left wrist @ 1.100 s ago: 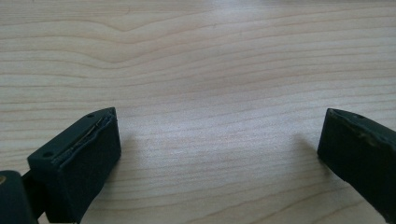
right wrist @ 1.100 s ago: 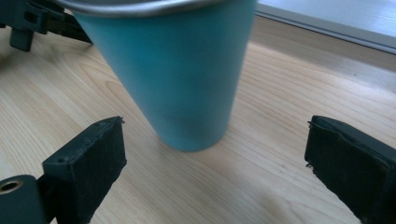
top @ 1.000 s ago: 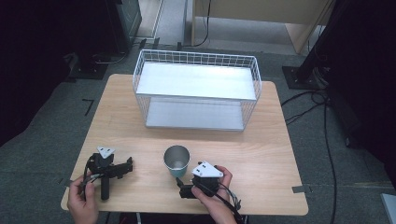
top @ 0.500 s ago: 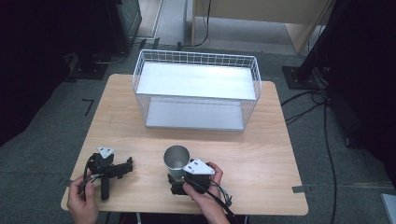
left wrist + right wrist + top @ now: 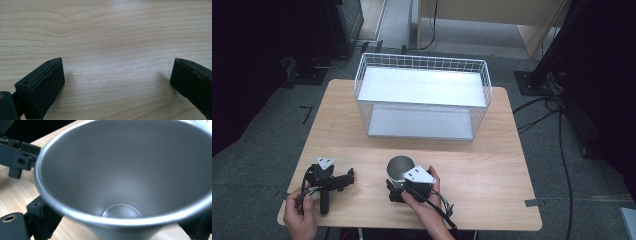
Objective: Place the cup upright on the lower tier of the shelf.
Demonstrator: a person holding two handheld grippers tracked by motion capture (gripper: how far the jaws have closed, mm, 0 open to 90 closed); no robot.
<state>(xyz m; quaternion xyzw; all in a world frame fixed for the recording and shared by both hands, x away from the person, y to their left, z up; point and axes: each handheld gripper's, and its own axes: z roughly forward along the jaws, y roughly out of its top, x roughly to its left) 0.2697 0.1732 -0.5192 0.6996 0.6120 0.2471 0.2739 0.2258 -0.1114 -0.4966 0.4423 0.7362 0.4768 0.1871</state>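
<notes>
A white wire basket [image 5: 422, 100] stands on the far half of the wooden table [image 5: 507, 165] — it holds a flat white tray. Grey carpet lies around the table, with black cables [image 5: 557, 125] trailing at the right — dark stands behind.

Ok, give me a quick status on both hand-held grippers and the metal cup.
Left hand-held gripper open over bare table. Right hand-held gripper closing around steel cup, jaws either side, contact unclear. Cup upright, empty. Wire basket behind, nothing blocking.

Brushed matt metal cup [image 5: 130, 170], pale grained wooden table [image 5: 112, 37], white wire basket [image 5: 422, 67], matt black tongs [image 5: 41, 86]
</notes>
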